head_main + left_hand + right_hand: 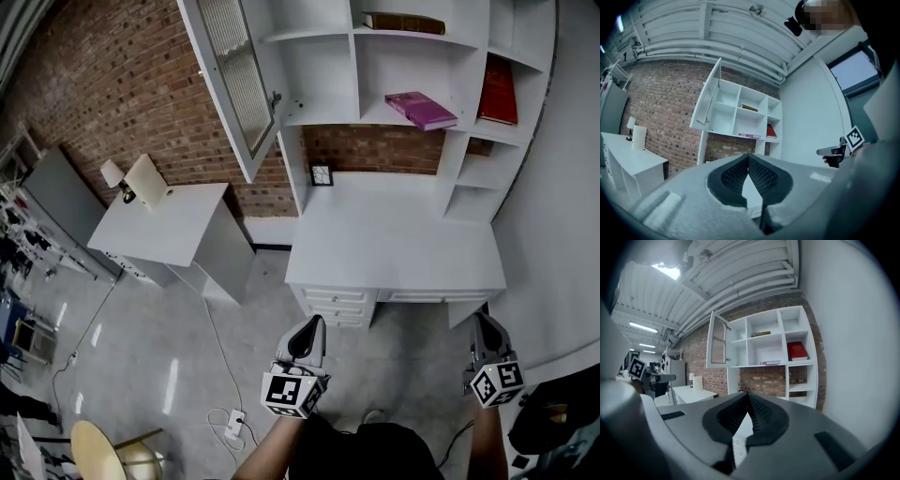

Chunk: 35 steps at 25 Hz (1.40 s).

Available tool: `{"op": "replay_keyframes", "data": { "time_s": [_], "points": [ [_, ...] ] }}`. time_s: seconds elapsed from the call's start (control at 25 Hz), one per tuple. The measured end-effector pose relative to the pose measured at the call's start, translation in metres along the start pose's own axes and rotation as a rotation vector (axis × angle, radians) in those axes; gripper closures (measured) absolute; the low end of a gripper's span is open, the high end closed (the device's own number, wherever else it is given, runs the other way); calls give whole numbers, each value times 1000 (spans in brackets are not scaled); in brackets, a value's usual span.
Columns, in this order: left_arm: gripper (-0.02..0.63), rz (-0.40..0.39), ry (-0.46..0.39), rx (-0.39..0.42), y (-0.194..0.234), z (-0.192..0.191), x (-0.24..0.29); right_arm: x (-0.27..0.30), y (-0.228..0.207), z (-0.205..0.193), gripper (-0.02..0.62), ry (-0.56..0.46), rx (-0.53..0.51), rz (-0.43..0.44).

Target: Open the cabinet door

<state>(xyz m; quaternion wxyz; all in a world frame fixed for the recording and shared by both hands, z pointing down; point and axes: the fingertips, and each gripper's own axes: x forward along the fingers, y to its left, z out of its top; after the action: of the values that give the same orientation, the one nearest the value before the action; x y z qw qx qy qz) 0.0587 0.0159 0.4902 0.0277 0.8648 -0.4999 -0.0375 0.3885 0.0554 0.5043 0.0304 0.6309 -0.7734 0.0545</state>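
The white wall cabinet's glass-paned door (234,80) stands swung wide open to the left, its small knob (276,97) on the free edge. It also shows in the left gripper view as the open door (707,101) and in the right gripper view as the open door (718,340). My left gripper (314,323) and right gripper (480,322) hang low in front of the white desk (394,244), well away from the cabinet. The left gripper (748,157) is shut with nothing in it, and so is the right gripper (748,394).
Open shelves hold a pink book (420,110), a red book (497,91) and a dark book (403,22). A white side table (169,225) with a lamp (114,175) stands left. A power strip (232,424) and a chair (108,455) are on the floor.
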Motion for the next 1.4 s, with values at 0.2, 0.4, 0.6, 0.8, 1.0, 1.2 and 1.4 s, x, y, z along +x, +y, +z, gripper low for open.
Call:
{"op": "replay_keyframes", "data": {
  "time_s": [0.2, 0.4, 0.6, 0.8, 1.0, 1.2, 1.4],
  "points": [
    [588, 1, 27, 14, -2, -7, -3, 4, -8, -12, 594, 7, 44, -33],
    [588, 37, 31, 18, 4, -14, -14, 9, 4, -5, 594, -10, -2, 11],
    [588, 62, 20, 21, -3, -21, -19, 9, -1, -8, 594, -6, -27, 32],
    [588, 67, 34, 30, -12, -24, -22, 7, -7, -15, 594, 27, -43, 42],
    [588, 74, 33, 35, -21, -28, -20, 7, -9, -23, 594, 30, -37, 49],
    [588, 62, 40, 44, -33, -28, -14, 3, -17, -23, 594, 25, -28, 45],
    [588, 52, 49, 46, -43, -34, -10, 0, -29, -25, 594, 18, -21, 41]
  ]
}}
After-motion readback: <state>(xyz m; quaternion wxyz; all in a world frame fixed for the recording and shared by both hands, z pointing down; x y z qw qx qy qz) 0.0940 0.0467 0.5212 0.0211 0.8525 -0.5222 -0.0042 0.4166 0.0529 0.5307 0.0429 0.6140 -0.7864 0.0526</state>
